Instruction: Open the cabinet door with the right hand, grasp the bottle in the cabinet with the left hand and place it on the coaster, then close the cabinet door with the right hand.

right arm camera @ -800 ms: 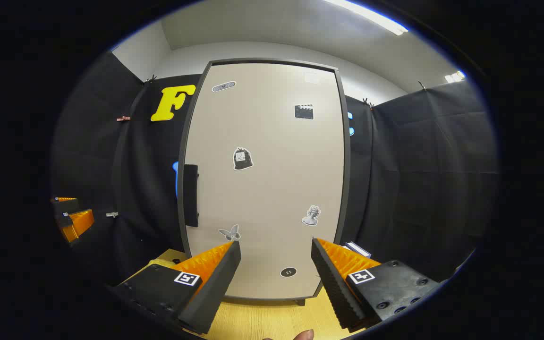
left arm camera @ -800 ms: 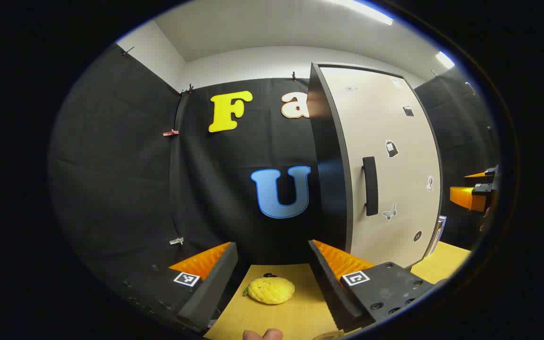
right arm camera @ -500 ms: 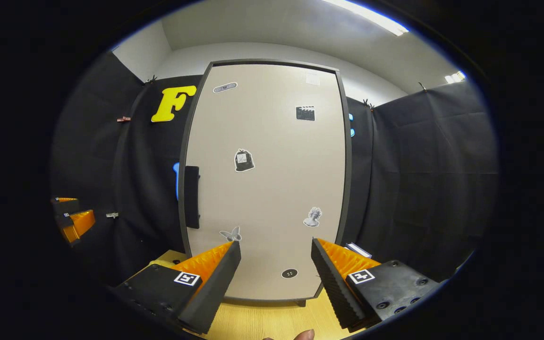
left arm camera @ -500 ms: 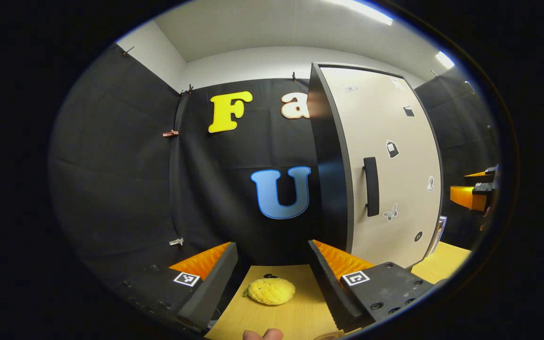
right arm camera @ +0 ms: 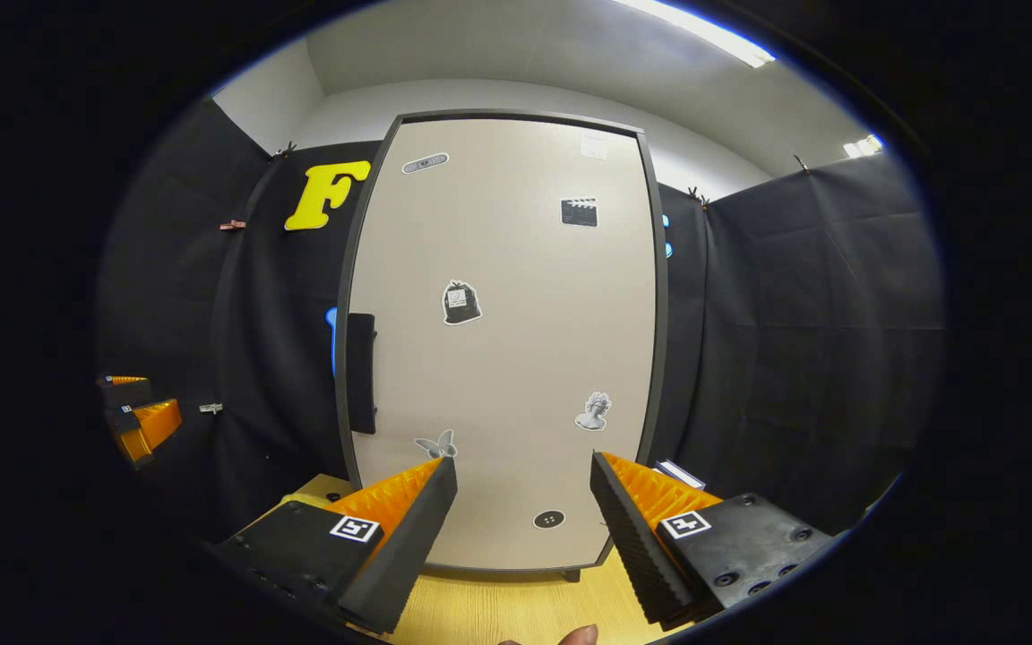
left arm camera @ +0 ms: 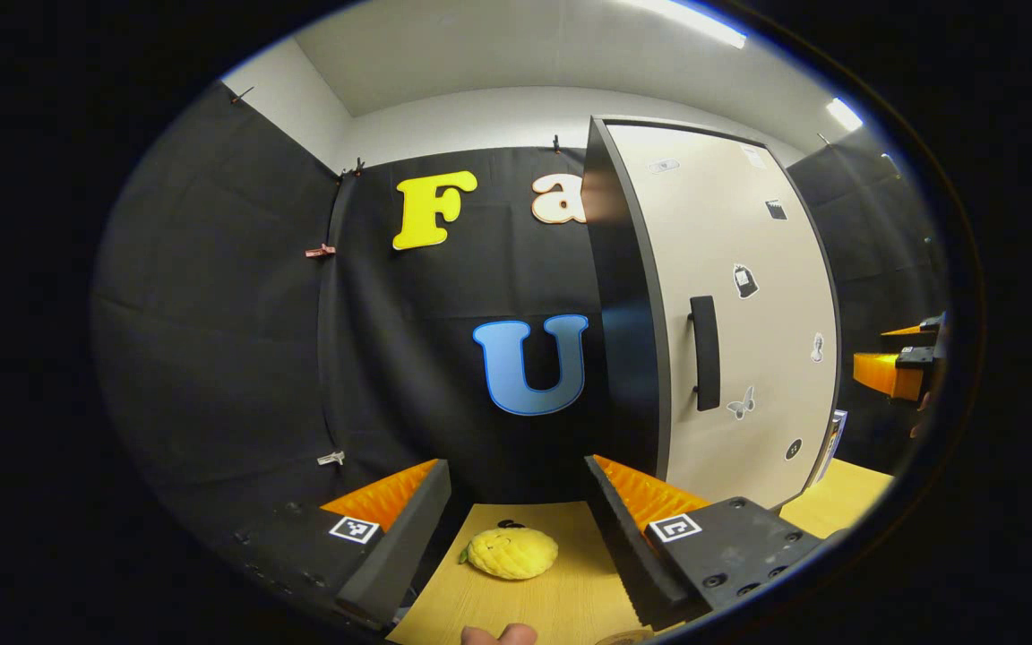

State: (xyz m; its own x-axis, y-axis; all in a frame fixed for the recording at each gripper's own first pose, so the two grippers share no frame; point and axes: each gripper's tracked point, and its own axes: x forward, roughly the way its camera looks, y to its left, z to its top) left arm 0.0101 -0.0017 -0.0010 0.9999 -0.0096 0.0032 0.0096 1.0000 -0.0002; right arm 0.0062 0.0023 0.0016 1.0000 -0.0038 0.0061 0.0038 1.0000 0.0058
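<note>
1 tall cabinet (right arm camera: 507,358) takes up the middle of the right gripper view, standing on the wooden table (right arm camera: 498,609) with its pale door (right arm camera: 516,269) shut flush in the dark frame. The bottle is presumably behind that door, so nothing can be said of how it stands. The door's dark vertical handle (right arm camera: 361,372) sits at its left edge, about mid-height; in the left gripper view it shows as a bar (left arm camera: 705,353) standing proud of the panel.

The step in hand looks like opening the door. The right gripper (right arm camera: 520,528) faces the lower middle of the door with its jaws spread and empty, off to the right of the handle and below it. To do this well, it should probably shift left and rise, close both fingers across the bar, then pull in an arc about the far-side hinge rather than straight back.

The left gripper (left arm camera: 516,515) waits to the cabinet's left, jaws spread and empty, over a small yellow plush toy (left arm camera: 511,552) on the table. It is best kept clear of the door's swing.
</note>
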